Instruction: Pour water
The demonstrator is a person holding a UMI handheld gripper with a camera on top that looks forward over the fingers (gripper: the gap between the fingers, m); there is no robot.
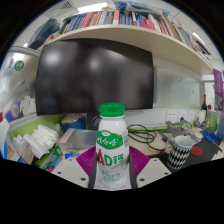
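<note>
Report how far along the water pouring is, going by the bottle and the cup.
Done: the tool has the green-capped bottle between its fingers, apparently gripped. In hand: the bottle stands upright, its cap on. Left: uncapping, carrying it to the patterned cup beyond the fingers on the cluttered desk, and tilting to pour. No water flow is visible.

Coming evenly from overhead, soft indoor light brightening the bottle point(112, 146) and its white label. Glaring faintly off the dark monitor point(95, 75) behind the bottle, in pale reflected patches. Bending strongly away from the bottle, with the shelf point(125, 32) above it curving into an arc. Softening and smearing in the clutter beside the bottle.
</note>
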